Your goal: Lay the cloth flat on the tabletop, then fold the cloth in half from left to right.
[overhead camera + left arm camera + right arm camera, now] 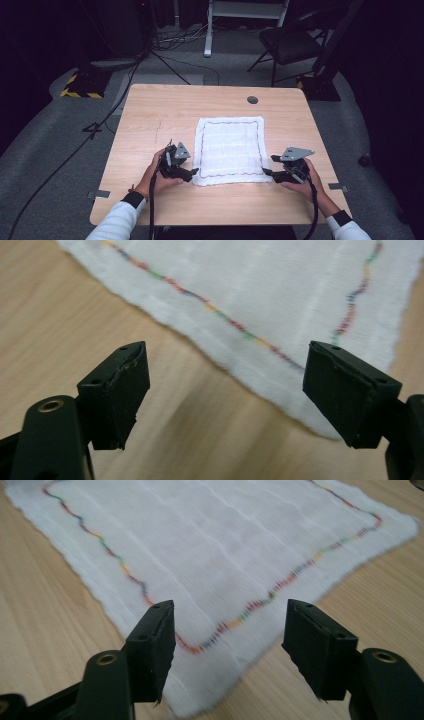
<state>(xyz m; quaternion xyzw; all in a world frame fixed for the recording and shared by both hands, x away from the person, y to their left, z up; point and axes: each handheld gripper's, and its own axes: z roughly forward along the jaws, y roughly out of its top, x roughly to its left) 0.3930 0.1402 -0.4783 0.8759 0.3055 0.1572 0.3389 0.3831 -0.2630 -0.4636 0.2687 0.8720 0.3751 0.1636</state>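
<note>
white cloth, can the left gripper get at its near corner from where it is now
Probably yes. The left gripper sits open right beside the white cloth, its jaws spread at the near corner, with bare table and nothing between them.

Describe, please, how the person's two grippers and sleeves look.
Both tools are black: the left gripper and right gripper each carry a grey three-cornered plate on top and trail a black cable. In the gripper views, each jaw ends in a flat black rectangular pad with small screw holes, and brass-coloured rings sit at the jaw bases. The person wears white sleeves with dark cuffs.
</note>
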